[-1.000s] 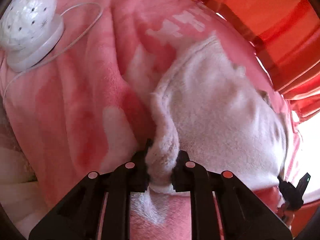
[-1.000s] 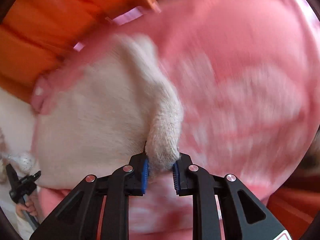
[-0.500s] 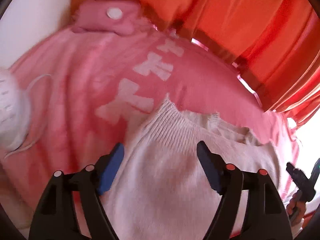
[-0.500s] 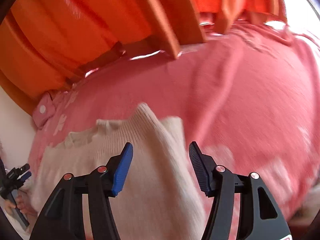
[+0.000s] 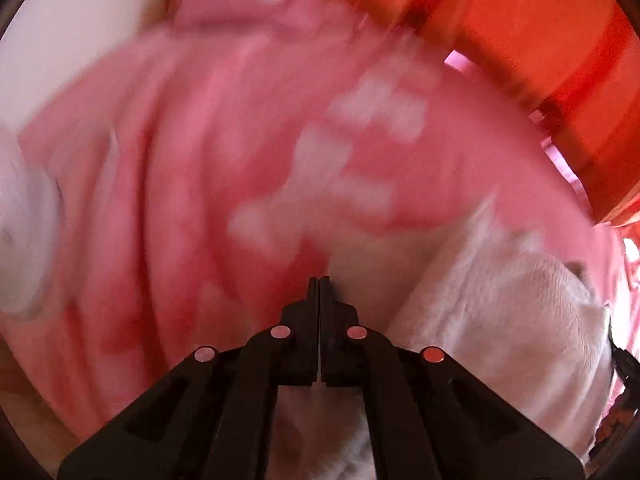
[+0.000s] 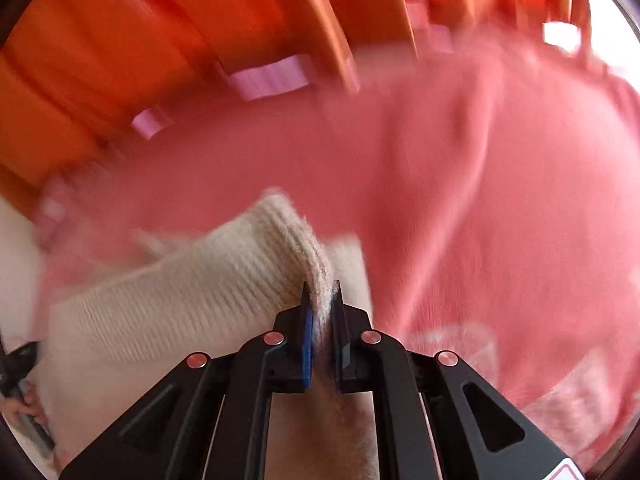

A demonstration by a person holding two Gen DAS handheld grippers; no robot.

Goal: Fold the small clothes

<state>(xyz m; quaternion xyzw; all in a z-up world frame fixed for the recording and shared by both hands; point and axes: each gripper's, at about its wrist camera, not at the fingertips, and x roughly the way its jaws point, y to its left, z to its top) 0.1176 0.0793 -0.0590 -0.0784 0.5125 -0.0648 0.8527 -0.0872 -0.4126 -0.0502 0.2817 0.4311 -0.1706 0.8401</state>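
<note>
Small cream knitted sweater [image 6: 192, 304] lying on a pink fleece blanket with pale patches [image 5: 192, 184].

The right tongs [image 6: 320, 300] are clamped on a ribbed edge of the sweater, which rises in a fold between the pads. The left tongs [image 5: 319, 292] are pressed fully together with nothing between them, the sweater just beside on their right. Orange curtains [image 6: 120, 40] hang behind the blanket.
</note>
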